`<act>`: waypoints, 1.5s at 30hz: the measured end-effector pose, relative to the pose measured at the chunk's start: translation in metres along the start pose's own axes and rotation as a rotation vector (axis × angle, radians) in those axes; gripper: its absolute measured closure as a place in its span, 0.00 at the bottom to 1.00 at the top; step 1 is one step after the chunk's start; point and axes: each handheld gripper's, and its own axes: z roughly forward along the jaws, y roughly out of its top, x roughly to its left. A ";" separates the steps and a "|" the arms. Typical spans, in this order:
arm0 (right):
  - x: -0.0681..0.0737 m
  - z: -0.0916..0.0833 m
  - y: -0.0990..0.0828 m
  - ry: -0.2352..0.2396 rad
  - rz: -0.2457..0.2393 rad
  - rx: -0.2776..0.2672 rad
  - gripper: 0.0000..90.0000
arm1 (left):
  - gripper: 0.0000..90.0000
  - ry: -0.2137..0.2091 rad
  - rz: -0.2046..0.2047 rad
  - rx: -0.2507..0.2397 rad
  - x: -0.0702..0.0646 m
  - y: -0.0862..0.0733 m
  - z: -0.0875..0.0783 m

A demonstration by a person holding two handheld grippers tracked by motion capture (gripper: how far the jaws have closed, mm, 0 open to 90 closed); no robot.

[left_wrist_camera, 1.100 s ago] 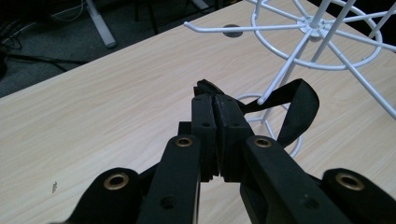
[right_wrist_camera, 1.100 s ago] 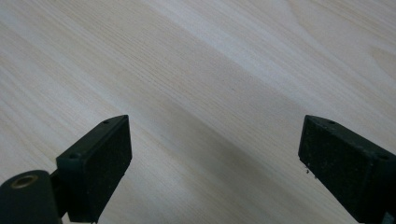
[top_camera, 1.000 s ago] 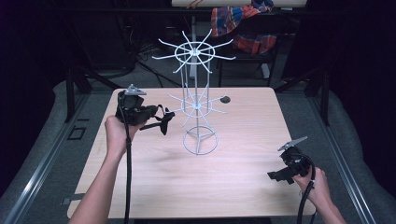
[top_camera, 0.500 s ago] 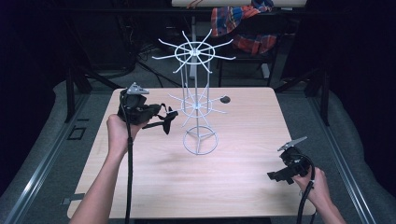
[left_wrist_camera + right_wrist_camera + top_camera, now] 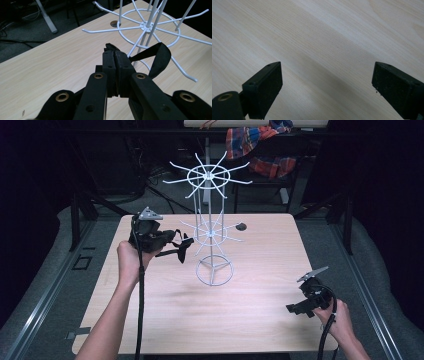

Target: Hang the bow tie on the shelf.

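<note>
Tightly pinched—black strap in left hand-held gripper

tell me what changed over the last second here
The left gripper, shut on a black strap loop, edged slightly toward the white wire rack, bringing the loop close to its lower hooks. Nothing was taken hold of or let go. The right gripper stayed open and low over the table near its right front corner; the rack did not move.
</note>
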 end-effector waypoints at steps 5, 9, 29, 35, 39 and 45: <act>0.000 0.000 0.000 0.001 -0.002 0.002 0.10 | 0.97 -0.008 0.007 -0.003 -0.002 0.001 0.001; 0.000 0.000 0.000 0.001 -0.001 0.001 0.10 | 0.97 -0.045 -0.002 -0.009 -0.004 0.001 0.004; 0.000 0.000 -0.001 0.005 0.009 -0.010 0.10 | 0.97 -0.044 0.028 0.039 -0.011 -0.003 0.018; 0.000 -0.001 -0.001 0.007 0.007 -0.008 0.10 | 0.97 -0.046 0.034 0.046 -0.012 -0.004 0.018; 0.000 -0.001 -0.001 0.007 0.008 -0.011 0.10 | 0.97 -0.037 0.038 0.049 -0.013 -0.004 0.019; 0.000 -0.001 -0.001 0.007 0.005 -0.006 0.10 | 0.97 -0.022 0.048 0.064 -0.014 -0.006 0.021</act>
